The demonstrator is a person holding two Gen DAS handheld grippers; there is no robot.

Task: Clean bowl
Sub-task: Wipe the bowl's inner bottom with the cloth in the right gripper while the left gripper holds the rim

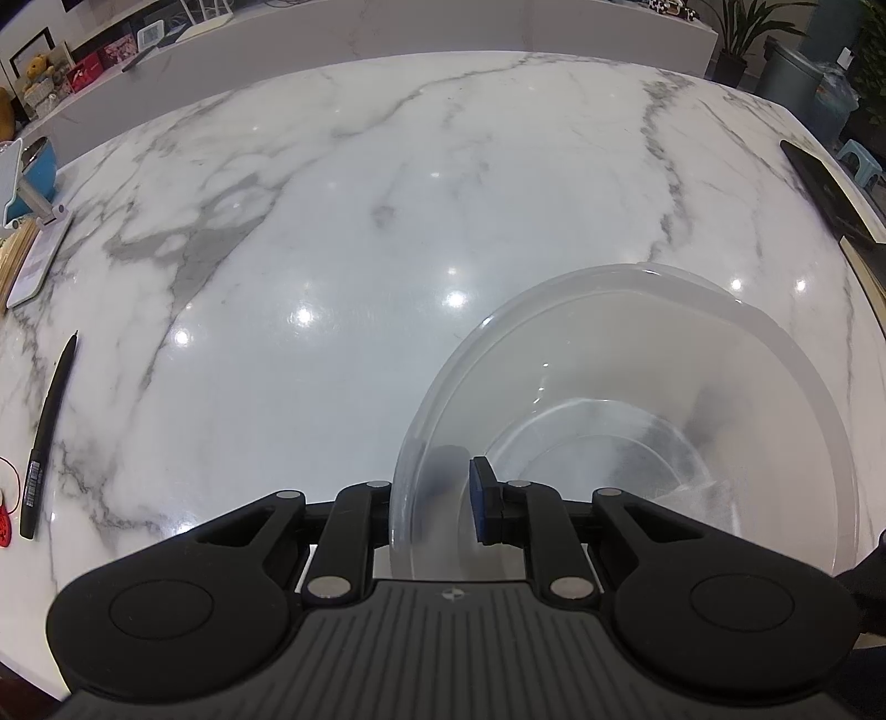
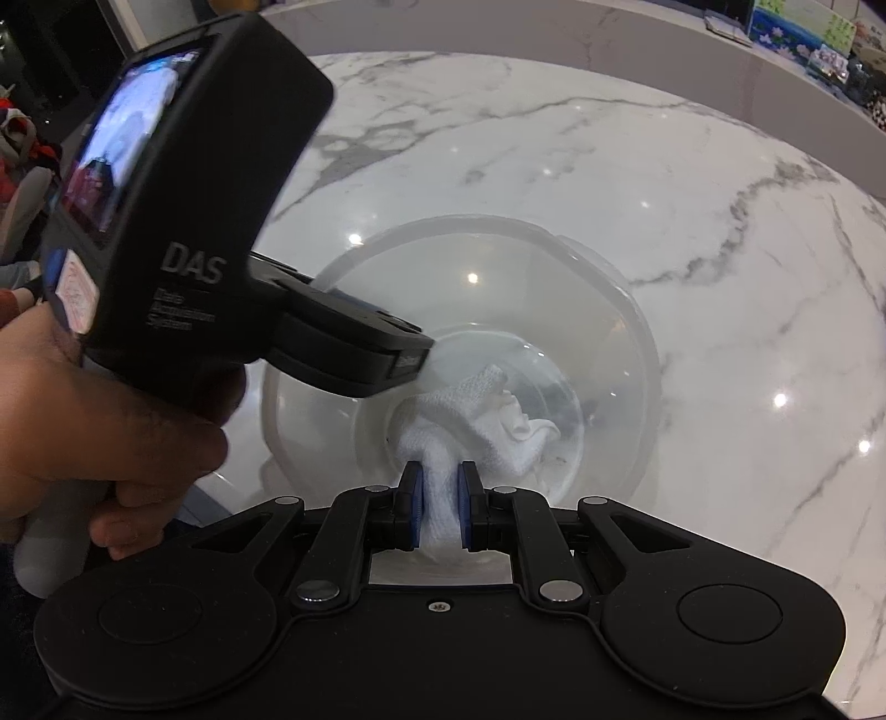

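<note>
A clear plastic bowl [image 1: 653, 354] stands on the white marble table [image 1: 310, 221]. My left gripper [image 1: 451, 498] is shut on its near rim, one finger outside the wall and one blue pad inside. In the right wrist view the same bowl [image 2: 603, 310] holds a white cloth [image 2: 487, 426] on its bottom. My right gripper [image 2: 440, 504] is shut on the near end of that cloth, just above the bowl's near rim. The left gripper [image 2: 415, 360] reaches in from the left over the rim, held by a person's hand [image 2: 99, 421].
A black pen [image 1: 47, 437] lies near the table's left edge, beside a white phone stand [image 1: 33, 243] and a blue bowl [image 1: 36, 166]. A dark flat device [image 1: 825, 188] sits at the right edge. A low white counter [image 1: 387, 33] runs behind the table.
</note>
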